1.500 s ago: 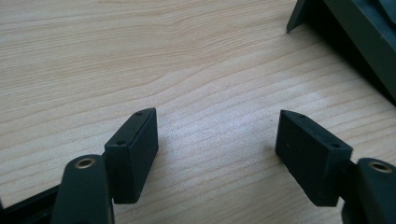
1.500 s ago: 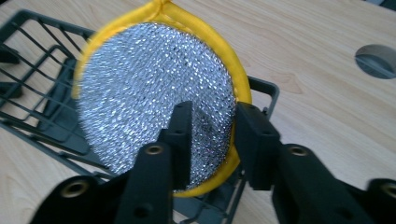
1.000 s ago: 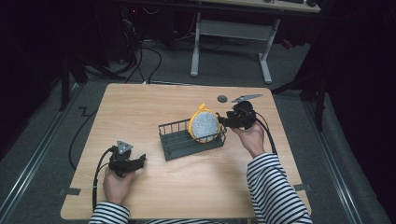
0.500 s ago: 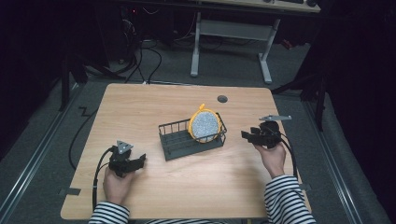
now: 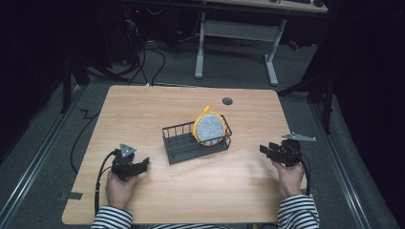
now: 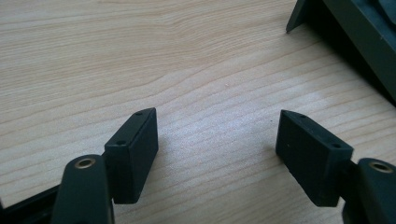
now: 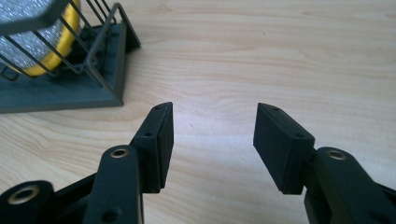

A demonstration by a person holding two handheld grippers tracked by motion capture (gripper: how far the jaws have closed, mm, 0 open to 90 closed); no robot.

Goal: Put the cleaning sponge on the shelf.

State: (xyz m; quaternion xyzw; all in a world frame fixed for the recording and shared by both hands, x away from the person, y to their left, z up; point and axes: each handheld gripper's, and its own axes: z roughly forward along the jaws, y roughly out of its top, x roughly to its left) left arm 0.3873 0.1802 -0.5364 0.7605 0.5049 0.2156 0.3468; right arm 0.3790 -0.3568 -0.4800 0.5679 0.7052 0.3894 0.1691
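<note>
Black jaws are standing apart on both of your grippers, with nothing but bare wood between them. You are holding the right gripper (image 5: 273, 151) near the right edge of the tabletop (image 5: 143, 109), pointing left toward the dark wire rack (image 5: 196, 140) at the middle; in the right gripper view (image 7: 212, 135) the rack's corner (image 7: 109, 60) is sitting up and to the left, well apart from the jaw tips. You are resting the left gripper (image 5: 138, 164) low near the front left corner; in the left gripper view (image 6: 217, 140) the rack's base (image 6: 359, 42) is showing at the upper right, also apart.

The yellow-rimmed, silver-faced plate (image 5: 209, 128) is standing on edge in the right end of the rack, leaning a little against the wires. Judging by this, the placing looks done and you are sitting in a rest pose, with both hands clear of the work.

If the plate needs another touch, the next move is calling for the right gripper to travel left and rise to the plate's upper rim, jaws kept wide enough to straddle it. The rack's upright wires are standing between your right jaws and the plate's lower half, so come from above. A small round grey grommet (image 5: 227, 100) near the far edge is lying well out of the way.
</note>
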